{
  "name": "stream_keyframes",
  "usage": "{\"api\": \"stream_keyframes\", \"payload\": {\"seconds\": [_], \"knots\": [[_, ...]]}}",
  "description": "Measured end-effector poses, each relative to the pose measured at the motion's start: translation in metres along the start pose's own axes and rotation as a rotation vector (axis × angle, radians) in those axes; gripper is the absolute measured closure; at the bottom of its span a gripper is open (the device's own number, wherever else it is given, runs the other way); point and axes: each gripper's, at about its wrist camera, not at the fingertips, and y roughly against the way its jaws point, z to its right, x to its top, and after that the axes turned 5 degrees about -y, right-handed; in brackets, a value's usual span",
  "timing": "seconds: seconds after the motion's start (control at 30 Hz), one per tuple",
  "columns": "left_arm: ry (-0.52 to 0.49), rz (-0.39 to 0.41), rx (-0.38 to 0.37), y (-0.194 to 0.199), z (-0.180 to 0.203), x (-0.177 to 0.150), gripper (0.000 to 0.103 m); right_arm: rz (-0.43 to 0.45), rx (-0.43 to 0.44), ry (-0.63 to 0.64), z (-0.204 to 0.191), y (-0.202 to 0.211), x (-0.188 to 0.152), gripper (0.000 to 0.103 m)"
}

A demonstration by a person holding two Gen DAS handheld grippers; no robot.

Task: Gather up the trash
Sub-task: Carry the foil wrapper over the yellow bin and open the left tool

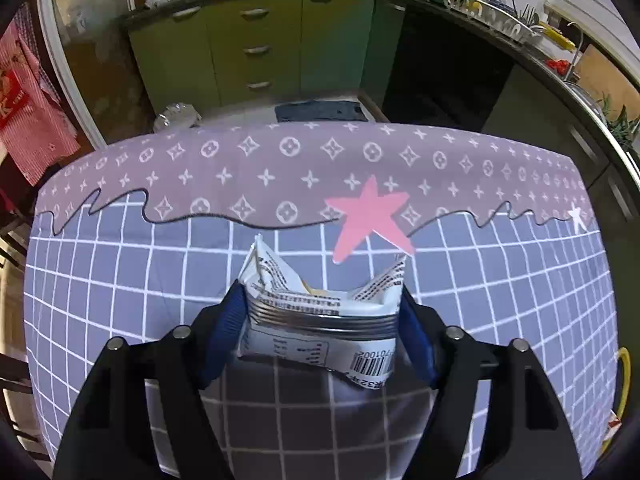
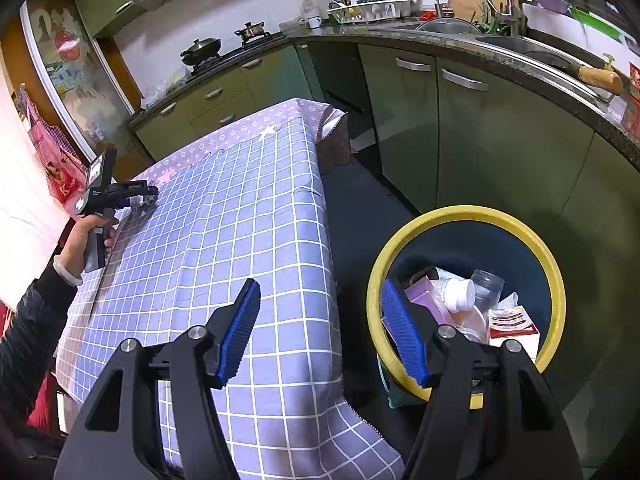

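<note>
My left gripper (image 1: 322,308) is shut on a white snack wrapper (image 1: 320,312) with black print and a barcode, holding it just above the checked tablecloth (image 1: 120,280). In the right wrist view the left gripper (image 2: 146,196) shows far off at the table's left side. My right gripper (image 2: 320,328) is open and empty, hovering over the table's right edge beside a blue trash bin with a yellow rim (image 2: 556,280). The bin holds a white bottle (image 2: 460,294), a clear jar (image 2: 486,286), a pink box (image 2: 428,300) and a red-and-white carton (image 2: 514,326).
The table wears a blue grid cloth with a purple patterned band and a pink star (image 1: 368,216). Green kitchen cabinets (image 2: 460,132) and a dark countertop (image 2: 520,56) curve behind. The bin's yellow rim (image 1: 624,384) peeks at the table's right edge.
</note>
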Motion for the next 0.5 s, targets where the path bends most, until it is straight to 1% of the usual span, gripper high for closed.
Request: {"api": "stream_keyframes", "payload": {"seconds": [0.03, 0.2, 0.37, 0.4, 0.47, 0.5], "knots": [[-0.002, -0.001, -0.009, 0.002, -0.001, -0.001, 0.039, 0.001, 0.001, 0.001, 0.0, 0.0, 0.0, 0.04], [-0.023, 0.008, -0.044, 0.02, 0.002, -0.01, 0.04, 0.002, 0.005, 0.009, -0.002, 0.001, 0.0, 0.04], [-0.075, 0.025, -0.093, 0.051, 0.013, -0.02, 0.04, 0.012, 0.01, 0.014, -0.003, 0.006, -0.001, 0.039], [-0.091, 0.028, -0.107, 0.061, 0.018, -0.023, 0.04, 0.016, 0.007, 0.016, -0.002, 0.008, -0.001, 0.039], [-0.136, 0.035, -0.144, 0.08, 0.031, -0.029, 0.04, 0.027, -0.003, 0.015, 0.0, 0.014, -0.002, 0.032], [-0.16, 0.04, -0.16, 0.09, 0.04, -0.033, 0.04, 0.032, -0.011, 0.013, 0.002, 0.017, -0.002, 0.032]]}}
